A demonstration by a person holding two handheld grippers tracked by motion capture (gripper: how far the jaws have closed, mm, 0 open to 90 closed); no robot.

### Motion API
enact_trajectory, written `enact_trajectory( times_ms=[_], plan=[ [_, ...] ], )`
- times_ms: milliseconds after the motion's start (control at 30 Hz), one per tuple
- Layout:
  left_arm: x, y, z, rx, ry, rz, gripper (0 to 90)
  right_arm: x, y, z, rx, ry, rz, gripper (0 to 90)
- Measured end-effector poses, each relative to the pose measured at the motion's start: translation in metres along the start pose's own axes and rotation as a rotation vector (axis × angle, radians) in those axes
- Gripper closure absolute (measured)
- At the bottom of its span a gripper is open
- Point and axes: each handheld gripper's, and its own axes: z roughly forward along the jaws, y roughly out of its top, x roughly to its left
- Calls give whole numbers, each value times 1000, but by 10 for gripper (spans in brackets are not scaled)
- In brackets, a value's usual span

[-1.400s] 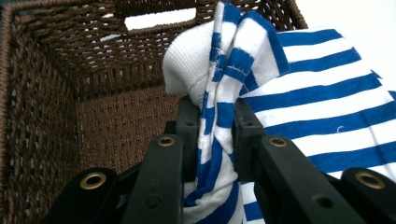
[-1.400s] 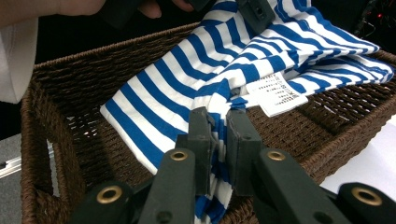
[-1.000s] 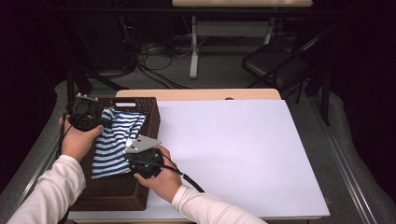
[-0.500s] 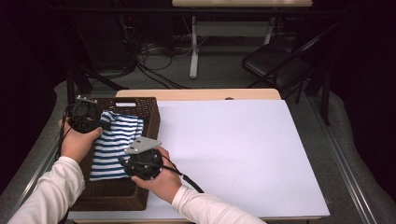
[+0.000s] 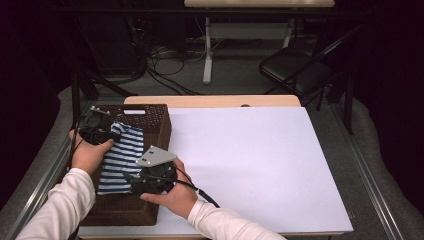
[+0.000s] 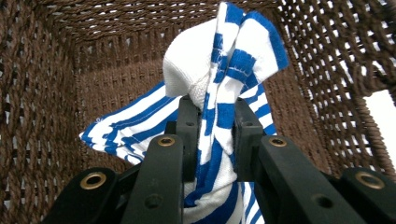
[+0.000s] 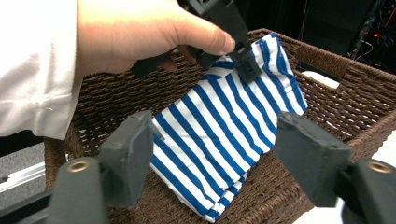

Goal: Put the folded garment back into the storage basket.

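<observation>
Now nearly done with putting the striped cloth (image 5: 119, 160) into the brown basket (image 5: 155, 125); lies folded, blue and white, across the basket, running from about 12 o'clock down to 6 o'clock in the high view; sits at the table's 9 o'clock side, with the big white table top (image 5: 260, 165) bare toward 3 o'clock.

Still pinched at the far end by the left gripper (image 6: 214, 122); jaws squeezed tight on a bunched-up bit of cloth, with the woven basket walls all around in the left gripper view; seen in the high view near 11 o'clock of the basket (image 5: 102, 131).

Let go at the near end by the right gripper (image 7: 215, 144); jaws have just been opening and now stand wide, one on each side of the cloth's near edge, touching nothing; held near 5 o'clock of the cloth in the high view (image 5: 131, 181).

Done so far, by the look of it: cloth folded, brought over, laid down in the basket, one end set free.

Left to do, most likely: open the left jaws too, let the last corner drop, lift both hands out and away; maybe a small pat flat, hard to say.
</observation>
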Motion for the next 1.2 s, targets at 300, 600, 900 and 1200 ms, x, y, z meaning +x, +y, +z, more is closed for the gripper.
enact_trajectory(
  times_ms=[300, 600, 900, 1200],
  plan=[
    [10, -3, 12, 12, 36, 1, 764, -2, -1, -11, -14, 5, 12, 173],
    [26, -10, 28, 36, 67, -25, 758, -13, -4, -28, -36, -11, 34, 158],
    [42, -18, 45, 72, 94, -54, 751, -28, -6, -49, -61, -41, 60, 155],
    [50, -20, 52, 105, 113, -82, 719, -40, -6, -64, -83, -65, 81, 155]
  ],
)
